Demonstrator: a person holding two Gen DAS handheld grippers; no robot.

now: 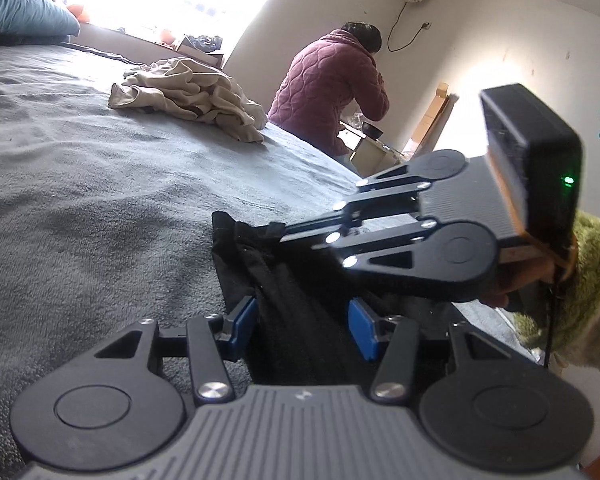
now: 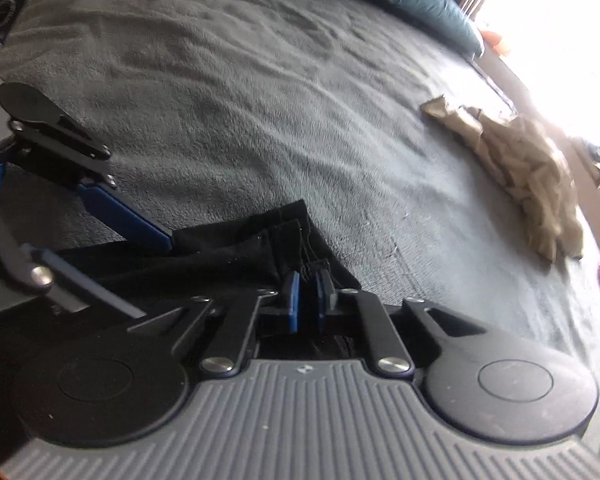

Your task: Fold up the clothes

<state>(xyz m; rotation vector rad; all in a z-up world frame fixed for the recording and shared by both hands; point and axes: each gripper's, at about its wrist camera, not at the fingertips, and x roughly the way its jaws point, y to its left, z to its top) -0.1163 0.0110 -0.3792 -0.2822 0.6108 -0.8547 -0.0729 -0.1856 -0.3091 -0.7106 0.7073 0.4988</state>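
Note:
A black garment (image 1: 300, 304) lies on the grey bed cover near the front edge; it also shows in the right wrist view (image 2: 236, 252). My left gripper (image 1: 304, 324) is open, its blue pads either side of the black cloth. In the right wrist view it (image 2: 116, 240) reaches in from the left, open over the cloth. My right gripper (image 2: 307, 300) is shut on the black garment's hem. In the left wrist view it (image 1: 292, 236) comes in from the right, pinching the cloth's edge.
A crumpled beige garment (image 1: 188, 96) lies farther up the bed (image 1: 80, 168); it also shows in the right wrist view (image 2: 528, 176). A blue pillow (image 1: 20, 12) sits at the head. A person in a maroon jacket (image 1: 332, 84) stands beside the bed.

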